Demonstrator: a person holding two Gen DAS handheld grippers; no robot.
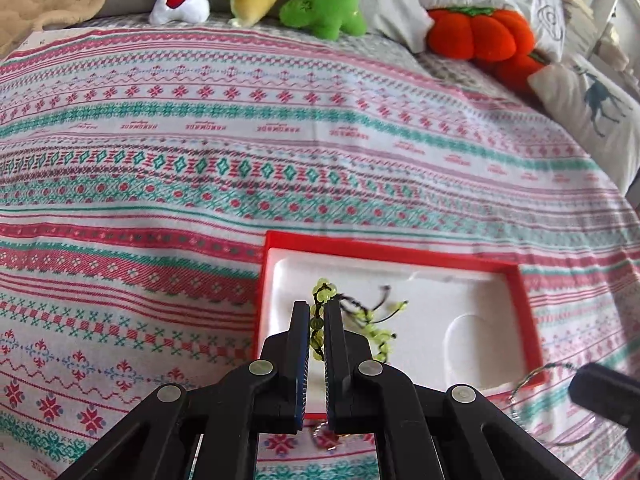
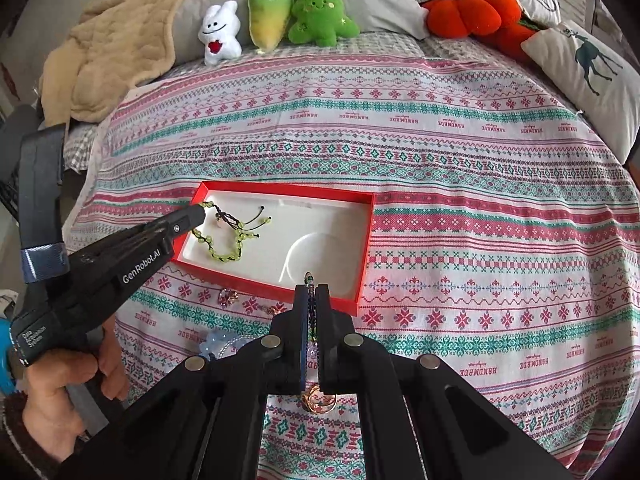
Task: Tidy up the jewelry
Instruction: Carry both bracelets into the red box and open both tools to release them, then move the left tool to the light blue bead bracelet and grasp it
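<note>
A box (image 2: 366,240) is set on a cloth (image 2: 460,200) spread over the bed. A bead bracelet (image 2: 224,240) is laid in the left part of the box. Rings (image 2: 318,398) and a small ornament (image 2: 228,297) are scattered on the cloth before the box. Plush toys (image 2: 272,16) and pillows (image 2: 588,68) are lined up behind, with a blanket (image 2: 116,44) at the far left.

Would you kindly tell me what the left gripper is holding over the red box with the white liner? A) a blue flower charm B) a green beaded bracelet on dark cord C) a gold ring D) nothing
B: the left gripper is shut on the green beaded bracelet on dark cord, whose loop trails onto the white liner of the red box.
</note>
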